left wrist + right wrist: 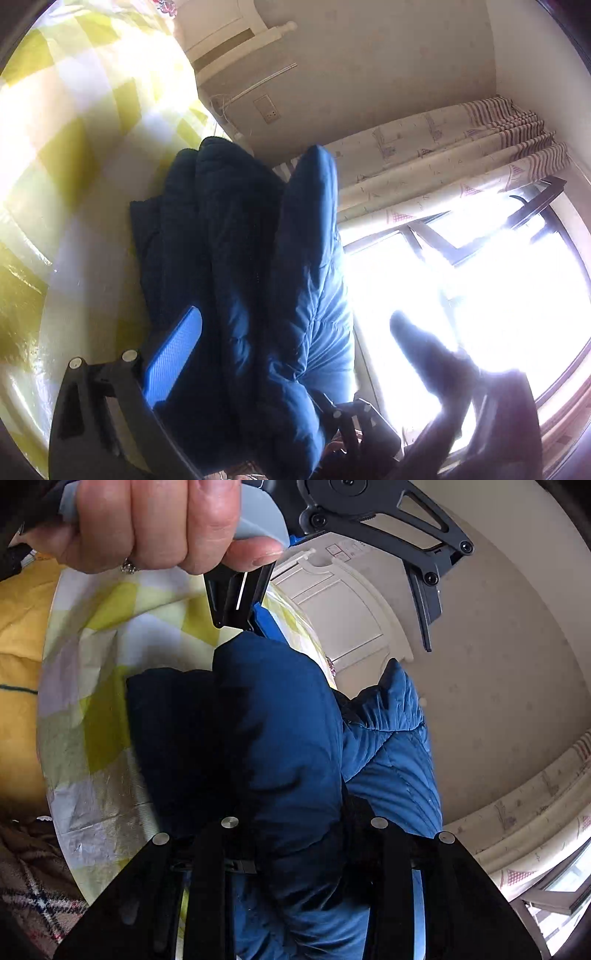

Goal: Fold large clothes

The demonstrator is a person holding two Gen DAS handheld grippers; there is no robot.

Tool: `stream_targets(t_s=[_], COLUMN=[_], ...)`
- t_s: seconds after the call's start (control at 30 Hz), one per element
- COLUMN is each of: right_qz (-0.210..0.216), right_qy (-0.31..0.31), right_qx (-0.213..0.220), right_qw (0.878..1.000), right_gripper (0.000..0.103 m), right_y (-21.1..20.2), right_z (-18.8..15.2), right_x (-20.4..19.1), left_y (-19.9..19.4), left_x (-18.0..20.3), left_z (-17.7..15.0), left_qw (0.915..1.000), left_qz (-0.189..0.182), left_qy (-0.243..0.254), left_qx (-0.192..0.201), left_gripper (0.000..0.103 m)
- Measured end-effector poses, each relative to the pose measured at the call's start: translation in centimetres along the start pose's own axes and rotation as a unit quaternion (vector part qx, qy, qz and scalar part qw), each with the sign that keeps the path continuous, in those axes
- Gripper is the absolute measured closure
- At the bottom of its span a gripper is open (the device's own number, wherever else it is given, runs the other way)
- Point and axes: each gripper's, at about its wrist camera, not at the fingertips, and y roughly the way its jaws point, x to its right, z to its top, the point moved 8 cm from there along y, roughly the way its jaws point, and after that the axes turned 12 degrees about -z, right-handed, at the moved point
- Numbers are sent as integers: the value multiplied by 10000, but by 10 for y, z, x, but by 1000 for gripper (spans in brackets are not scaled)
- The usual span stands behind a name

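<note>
A dark blue padded jacket (251,280) hangs bunched between both grippers, lifted above the yellow-and-white checked bedsheet (74,122). My left gripper (243,369) is shut on a thick fold of the jacket; its blue left pad (173,354) presses the fabric, the right finger is mostly hidden by it. In the right wrist view the jacket (280,738) fills the middle and my right gripper (303,827) is shut on it, fingertips buried in the fabric. The left gripper (258,620) shows at the top of that view, held by a hand (159,520).
A white headboard (343,602) and a beige wall (369,74) lie behind the bed. A patterned curtain (461,155) hangs beside a bright window (480,295). A yellow pillow (18,657) and a plaid blanket (33,878) lie at the bed's edge.
</note>
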Motion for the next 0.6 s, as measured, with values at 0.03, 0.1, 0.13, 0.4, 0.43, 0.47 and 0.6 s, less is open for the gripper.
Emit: stream_targets(t_s=[0.03, 0.1, 0.13, 0.4, 0.43, 0.47, 0.6], right_qz=[63, 37, 26, -85, -71, 80, -64], right_qy=[230, 359, 354, 428, 401, 379, 1137], right_qx=[-12, 17, 34, 118, 163, 234, 598], right_qw=[9997, 9993, 9994, 9990, 9990, 9990, 9917], right_gripper=[68, 69, 69, 65, 45, 28, 5], right_y=[0, -2, -3, -10, -14, -20, -67], right_z=[-2, -5, -7, -3, -1, 0, -17], right_x=[9, 21, 23, 27, 25, 21, 55], left_y=[7, 22, 34, 125, 131, 135, 134], left_x=[-3, -3, 1, -3, -4, -5, -2], left_z=[3, 9, 12, 41, 47, 50, 55], left_qw=[9999, 9993, 9986, 9766, 9739, 9727, 9768], left_qz=[48, 127, 165, 1242, 1366, 1413, 1303], left_qy=[-14, 108, 199, 863, 982, 1009, 1021], left_qx=[-123, -348, -457, -1531, -1522, -1542, -1360], left_gripper=[2, 2, 2, 3, 16, 30, 68])
